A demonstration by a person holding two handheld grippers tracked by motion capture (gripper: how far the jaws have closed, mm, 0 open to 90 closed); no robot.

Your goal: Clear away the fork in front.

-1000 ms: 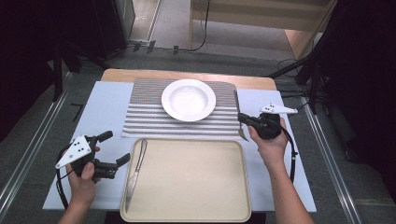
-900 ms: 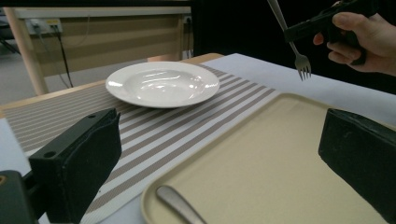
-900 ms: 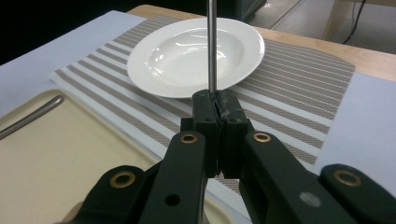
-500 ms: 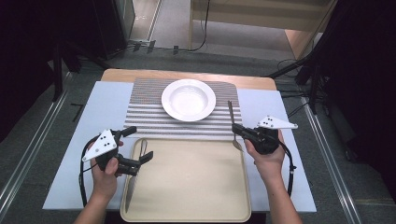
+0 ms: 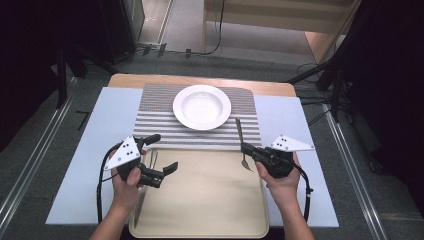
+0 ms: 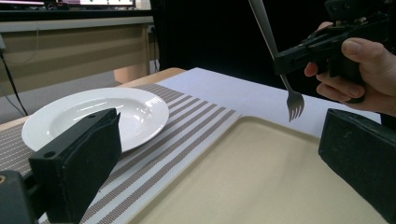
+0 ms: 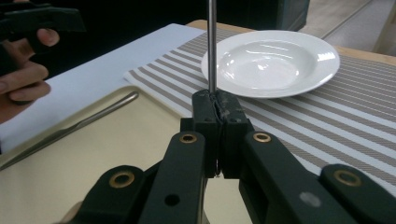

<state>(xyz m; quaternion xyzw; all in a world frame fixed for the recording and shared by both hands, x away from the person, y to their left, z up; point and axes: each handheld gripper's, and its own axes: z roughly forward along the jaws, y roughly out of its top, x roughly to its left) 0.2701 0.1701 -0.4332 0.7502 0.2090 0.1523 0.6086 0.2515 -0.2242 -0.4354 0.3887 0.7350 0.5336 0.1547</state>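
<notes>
A person's right tool (image 5: 246,148) is clamped on a fork (image 5: 240,142), its jaws pressed together around the middle of the handle, at the far right corner of a beige tray (image 5: 210,210). In the high view the fork's handle runs away from the person over a striped placemat (image 5: 155,127), while the tines hang on the near side of the tool, above the tray's rim. The left gripper view shows the fork held tines down, clear of the tray surface, with the handle rising steeply past the tool. In the right gripper view the shaft stands up from between the closed jaws, in front of a white plate (image 5: 202,106) that sits on the placemat. The left tool (image 5: 161,154) hovers over the tray's far left corner with its jaws apart and nothing between them. Just beside it a knife (image 7: 70,128) lies along the tray's left edge. Tray and placemat rest on a pale blue sheet (image 5: 90,150) covering the tabletop.
</notes>
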